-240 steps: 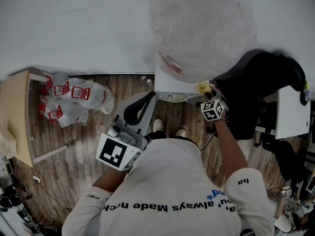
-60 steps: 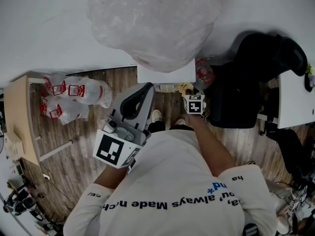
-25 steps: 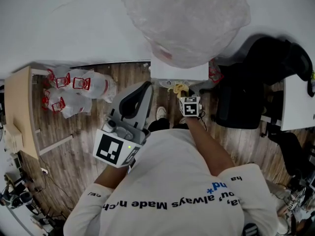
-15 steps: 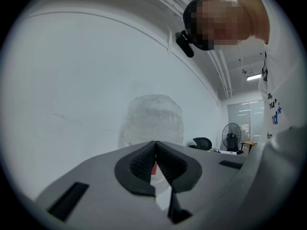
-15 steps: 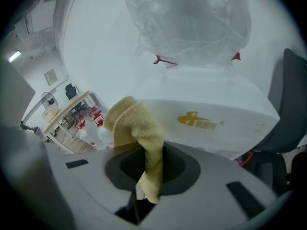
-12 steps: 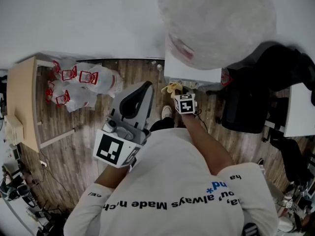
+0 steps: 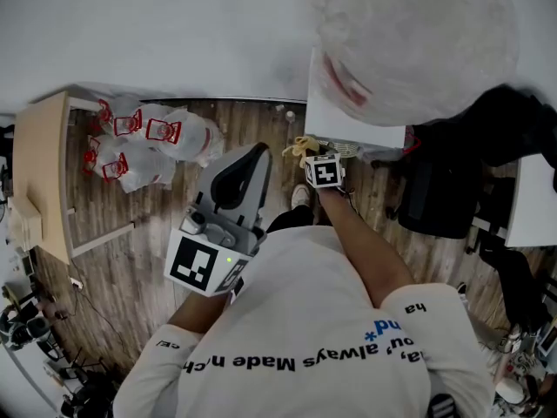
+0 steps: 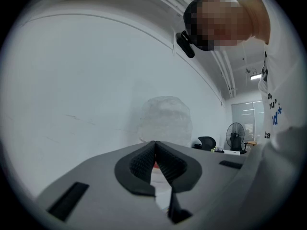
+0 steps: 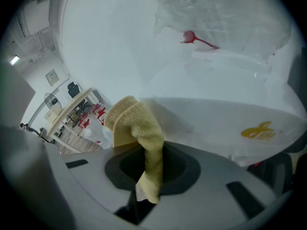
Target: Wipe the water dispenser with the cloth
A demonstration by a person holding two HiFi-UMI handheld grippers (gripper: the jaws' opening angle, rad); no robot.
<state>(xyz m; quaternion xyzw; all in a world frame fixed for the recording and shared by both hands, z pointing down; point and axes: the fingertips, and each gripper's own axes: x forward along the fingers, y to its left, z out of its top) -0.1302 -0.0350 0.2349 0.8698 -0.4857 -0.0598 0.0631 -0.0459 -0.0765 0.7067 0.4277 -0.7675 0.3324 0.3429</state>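
Big bottle (image 7: pixel 409 42) wrapped in clear plastic sits atop the water dispenser (image 7: pixel 348 127), straight ahead of the right tool (image 7: pixel 310 158). Clear bags w/ red print (image 7: pixel 148 142) lie on the floor left of the left tool (image 7: pixel 258 153); contents can't tell. Yellow logo (image 9: pixel 259 130) on the dispenser body, unreadable. Shirt (image 7: pixel 296 366) print partly reads "always Made". Right tool pinches the yellow cloth (image 9: pixel 136 123), folded end up against the dispenser's white side. Left tool's jaws pressed together, empty, held off to the left.
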